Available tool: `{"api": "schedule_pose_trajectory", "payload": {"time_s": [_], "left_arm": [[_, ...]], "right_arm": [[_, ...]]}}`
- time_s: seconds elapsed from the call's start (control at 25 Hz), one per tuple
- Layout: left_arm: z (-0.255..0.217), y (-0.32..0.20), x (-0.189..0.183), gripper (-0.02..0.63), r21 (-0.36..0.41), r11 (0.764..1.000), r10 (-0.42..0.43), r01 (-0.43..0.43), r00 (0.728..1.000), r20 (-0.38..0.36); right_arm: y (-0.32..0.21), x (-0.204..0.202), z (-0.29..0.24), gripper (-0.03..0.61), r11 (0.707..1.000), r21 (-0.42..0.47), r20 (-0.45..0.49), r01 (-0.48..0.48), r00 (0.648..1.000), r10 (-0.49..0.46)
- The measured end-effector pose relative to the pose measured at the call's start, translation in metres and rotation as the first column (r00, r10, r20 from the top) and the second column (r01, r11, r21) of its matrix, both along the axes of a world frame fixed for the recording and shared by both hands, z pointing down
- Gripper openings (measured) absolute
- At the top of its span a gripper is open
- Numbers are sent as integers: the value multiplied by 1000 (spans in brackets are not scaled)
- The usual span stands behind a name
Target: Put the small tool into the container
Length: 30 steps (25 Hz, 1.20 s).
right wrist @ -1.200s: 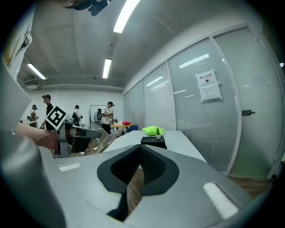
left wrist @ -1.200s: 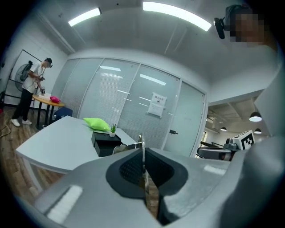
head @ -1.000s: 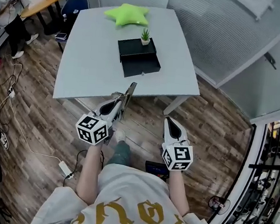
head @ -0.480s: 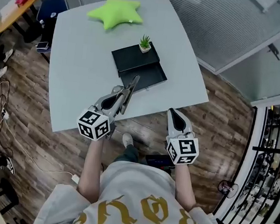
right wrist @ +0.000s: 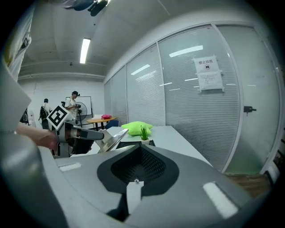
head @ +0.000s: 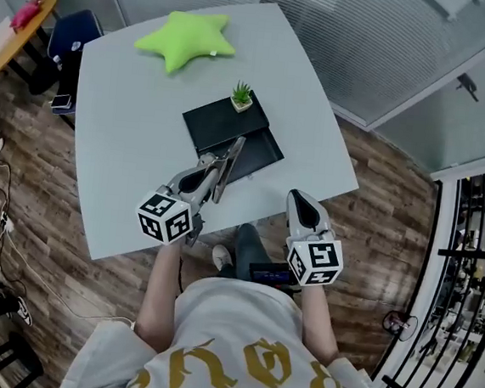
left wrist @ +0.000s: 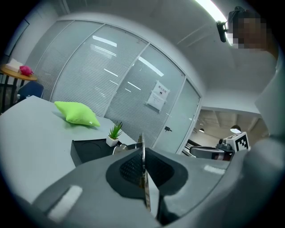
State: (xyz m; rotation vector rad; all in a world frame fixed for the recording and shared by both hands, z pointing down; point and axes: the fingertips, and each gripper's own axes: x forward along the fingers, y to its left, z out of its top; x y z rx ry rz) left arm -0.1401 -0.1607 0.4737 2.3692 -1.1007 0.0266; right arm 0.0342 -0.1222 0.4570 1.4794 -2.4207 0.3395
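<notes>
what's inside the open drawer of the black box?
The visible part of the drawer looks bare. Its left part is covered by the metal tool gripped in the left claw, so that area cannot be checked.

In the head view, the low end of the small tool (head: 229,165) is hidden between the jaws of the left gripper (head: 214,171). Its tip points to 1 o'clock and crosses the container (head: 218,123); I cannot tell if they touch. At 10 o'clock the orange table (head: 25,13) is cut off by the edge.

In the left gripper view the tool shows only its thin edge, so its shape is not clear. The gripper's body hides the near side of the container.

In the right gripper view the print on the paper sign (right wrist: 209,73) at 2 o'clock is too small to read. The people (right wrist: 73,100) at 9 o'clock are too small to make out.
</notes>
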Motion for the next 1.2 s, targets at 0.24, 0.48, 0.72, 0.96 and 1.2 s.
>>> {"api": "schedule_pose_trajectory", "payload": {"time_s": [0.24,0.48,0.72,0.96,1.2], "left_arm": [[12,-32,19,2,-23,999,41,-40,999,26],[32,-52,30,2,-64,995,85,-80,993,82],[60,-64,46,2,-119,985,145,-128,978,150],[94,-72,56,2,-178,969,208,-169,950,232],[117,-74,63,2,-226,949,282,-222,916,285]], "right_arm": [[-29,16,11,23,999,-13,43,-37,998,38],[-52,27,20,23,998,-26,59,-49,997,51],[-64,39,39,23,996,-77,55,-54,997,59],[-78,41,62,23,991,-126,52,-48,997,55],[-92,41,75,23,987,-157,48,-42,998,50]]}}
